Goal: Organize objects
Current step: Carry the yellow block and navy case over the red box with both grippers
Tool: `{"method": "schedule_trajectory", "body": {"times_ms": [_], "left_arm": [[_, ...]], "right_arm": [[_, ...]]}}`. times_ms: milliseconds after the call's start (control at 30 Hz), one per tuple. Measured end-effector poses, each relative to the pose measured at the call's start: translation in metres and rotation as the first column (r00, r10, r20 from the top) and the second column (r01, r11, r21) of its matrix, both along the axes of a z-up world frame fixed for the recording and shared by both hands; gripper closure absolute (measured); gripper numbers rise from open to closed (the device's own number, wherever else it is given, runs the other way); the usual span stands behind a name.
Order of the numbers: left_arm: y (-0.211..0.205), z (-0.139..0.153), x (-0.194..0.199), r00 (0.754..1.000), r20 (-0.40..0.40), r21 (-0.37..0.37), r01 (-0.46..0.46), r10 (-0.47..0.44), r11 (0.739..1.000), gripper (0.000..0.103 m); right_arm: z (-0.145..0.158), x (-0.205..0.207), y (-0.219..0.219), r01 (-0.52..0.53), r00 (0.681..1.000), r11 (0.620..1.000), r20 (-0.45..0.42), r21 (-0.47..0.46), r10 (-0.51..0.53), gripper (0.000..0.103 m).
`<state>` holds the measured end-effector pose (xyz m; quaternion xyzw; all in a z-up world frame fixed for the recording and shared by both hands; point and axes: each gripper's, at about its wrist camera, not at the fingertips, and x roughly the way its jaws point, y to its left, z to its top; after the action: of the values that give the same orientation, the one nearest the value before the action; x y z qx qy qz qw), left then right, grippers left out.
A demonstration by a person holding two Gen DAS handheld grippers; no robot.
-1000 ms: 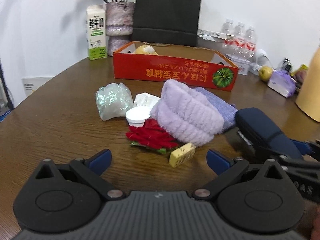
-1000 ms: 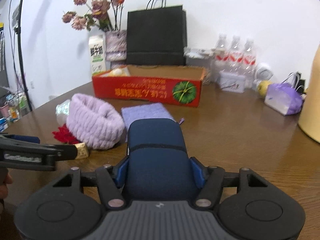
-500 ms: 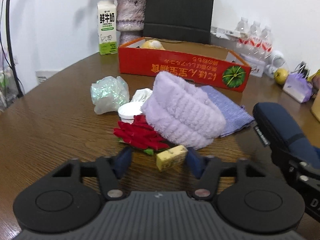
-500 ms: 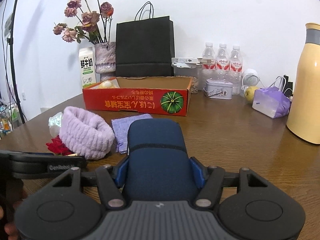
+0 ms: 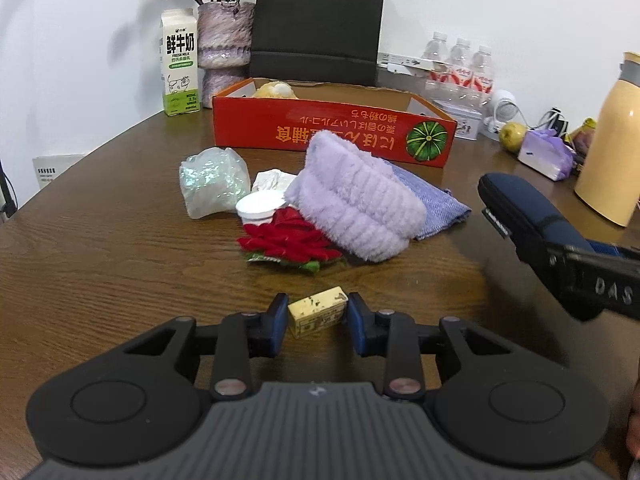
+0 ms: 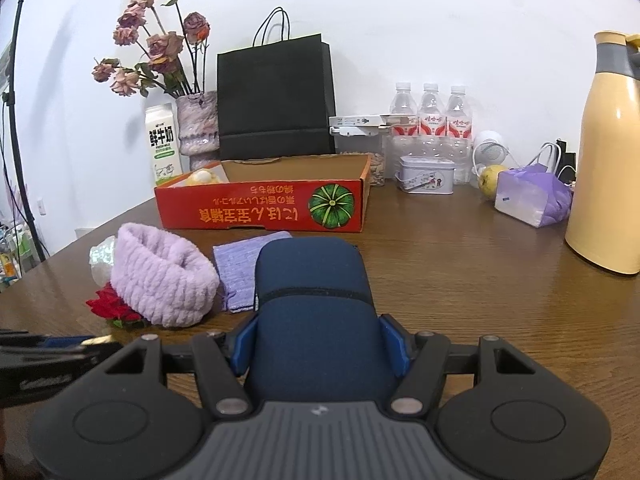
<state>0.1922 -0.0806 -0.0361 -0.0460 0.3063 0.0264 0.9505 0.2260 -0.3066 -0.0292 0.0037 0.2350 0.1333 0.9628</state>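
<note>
My left gripper [image 5: 318, 320] is shut on a small yellow block [image 5: 318, 311] and holds it above the brown table. My right gripper [image 6: 320, 342] is shut on a dark blue case [image 6: 314, 300], which also shows at the right of the left wrist view [image 5: 524, 212]. Ahead lie a lilac fluffy headband [image 5: 356, 208], a red fabric flower [image 5: 290, 242], a white cup [image 5: 261, 208], a crumpled clear bag [image 5: 212, 182] and a blue-purple cloth [image 5: 430, 200]. Behind them stands an open red cardboard box [image 5: 332, 130] with a yellowish item inside.
At the back stand a milk carton [image 5: 180, 62], a vase of dried flowers [image 5: 224, 52], a black paper bag [image 5: 316, 24] and water bottles [image 5: 460, 64]. A yellow thermos [image 6: 606, 152], a purple pouch [image 6: 532, 196], an apple [image 6: 490, 176] and a tin [image 6: 426, 176] are at the right.
My left gripper closed from wide open onto the yellow block and lifted it off the table. My right gripper rose a little with the blue case still held.
</note>
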Motion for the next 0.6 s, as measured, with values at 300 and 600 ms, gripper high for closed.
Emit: {"method": "schedule_trajectory", "body": {"times_ms": [300, 600], "left_arm": [[0.019, 0.009, -0.015, 0.998, 0.059, 0.009, 0.029, -0.03, 1.0, 0.071], [0.037, 0.035, -0.017, 0.989, 0.141, 0.009, 0.034, -0.035, 0.999, 0.071]], "right_arm": [[0.001, -0.009, 0.004, 0.031, 0.999, 0.999, 0.023, -0.016, -0.031, 0.041], [0.009, -0.02, 0.023, 0.029, 0.997, 0.999, 0.077, -0.04, -0.026, 0.041]]}}
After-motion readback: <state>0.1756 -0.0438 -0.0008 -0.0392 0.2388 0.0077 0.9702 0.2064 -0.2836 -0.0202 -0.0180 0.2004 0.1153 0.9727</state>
